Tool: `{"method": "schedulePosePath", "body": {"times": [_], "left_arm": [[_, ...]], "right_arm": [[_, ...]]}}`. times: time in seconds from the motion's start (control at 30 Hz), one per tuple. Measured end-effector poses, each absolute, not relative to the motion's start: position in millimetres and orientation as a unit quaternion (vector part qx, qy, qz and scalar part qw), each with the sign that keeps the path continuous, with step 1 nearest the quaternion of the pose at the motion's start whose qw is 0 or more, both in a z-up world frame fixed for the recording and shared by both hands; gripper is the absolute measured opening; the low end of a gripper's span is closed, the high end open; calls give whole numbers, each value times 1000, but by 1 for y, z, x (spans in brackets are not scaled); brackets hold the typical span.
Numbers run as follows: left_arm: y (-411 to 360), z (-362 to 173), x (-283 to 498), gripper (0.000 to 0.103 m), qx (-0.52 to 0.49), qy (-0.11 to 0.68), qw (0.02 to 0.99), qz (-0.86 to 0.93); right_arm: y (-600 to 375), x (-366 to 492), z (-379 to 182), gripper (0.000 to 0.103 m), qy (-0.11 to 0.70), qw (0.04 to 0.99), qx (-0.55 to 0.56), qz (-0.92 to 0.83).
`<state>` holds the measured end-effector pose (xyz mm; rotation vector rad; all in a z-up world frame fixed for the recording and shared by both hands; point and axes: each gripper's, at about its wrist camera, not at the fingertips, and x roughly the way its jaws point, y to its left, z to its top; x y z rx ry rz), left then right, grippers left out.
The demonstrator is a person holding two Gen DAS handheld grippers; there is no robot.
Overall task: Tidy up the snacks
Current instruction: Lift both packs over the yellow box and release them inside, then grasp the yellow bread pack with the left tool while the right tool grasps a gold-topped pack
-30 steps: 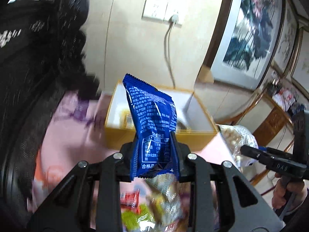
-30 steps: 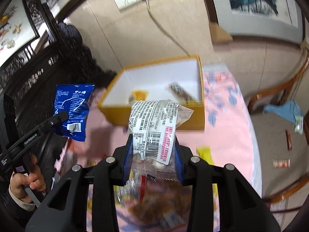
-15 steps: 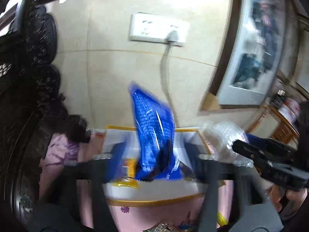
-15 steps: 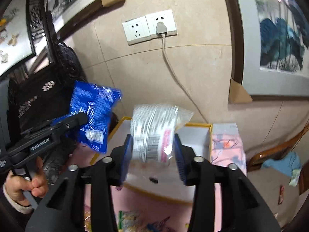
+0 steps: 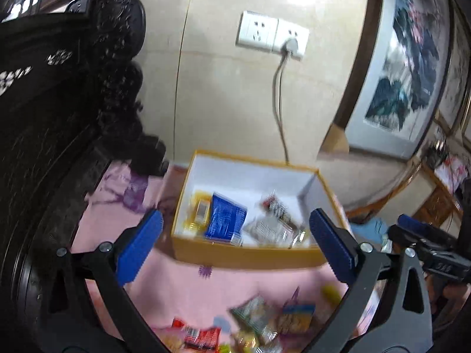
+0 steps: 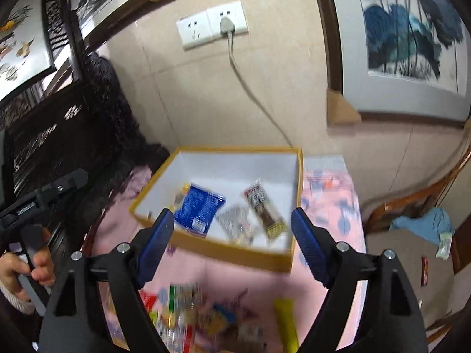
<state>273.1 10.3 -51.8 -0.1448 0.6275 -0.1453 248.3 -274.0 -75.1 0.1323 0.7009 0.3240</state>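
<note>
An orange box (image 5: 244, 256) (image 6: 229, 250) with a white inside stands on the pink tablecloth near the wall. In it lie a blue packet (image 5: 225, 219) (image 6: 198, 207), a clear packet with white print (image 5: 265, 229) (image 6: 235, 220), a brown bar (image 6: 263, 209) and a yellow packet (image 5: 200, 211). My left gripper (image 5: 235, 216) hangs in front of the box, jaws opening wide, nothing between them. My right gripper (image 6: 232, 214) is beside it, jaws also opening and empty. Several loose snacks (image 5: 259, 323) (image 6: 206, 317) lie below both grippers.
Dark carved wooden furniture (image 5: 59, 117) rises on the left. A wall socket with a cable (image 6: 229, 29) is behind the box. A wooden chair with a blue cloth (image 6: 424, 223) stands on the right, with snacks on the floor by it. A yellow stick packet (image 6: 285, 320) lies apart.
Both grippers have let go: the blue packet and the clear printed packet now lie in the box. Both pairs of jaws have spread wide. The view has pulled back from the box.
</note>
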Motion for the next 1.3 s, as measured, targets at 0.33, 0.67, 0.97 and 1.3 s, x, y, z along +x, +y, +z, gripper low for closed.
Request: {"method": "schedulePosePath", "body": {"times": [0.33,0.67,0.97,1.3], "left_arm": [[15,-111,200,101,-51,375,921,-91],[37,-153,152,101,-40,439,895,-66],[60,-174,122,101,-56,469,880,-38],[41,-209,107,101,-27,509,858,-67]], "right_arm": [[-262,148,-152,82,420,883,20,210],[-231,115,-212,82,457,852,-35,252],[-226,120,-238,65,476,834,-47,274],[-214,111,-271,42,482,822,-144,268]]}}
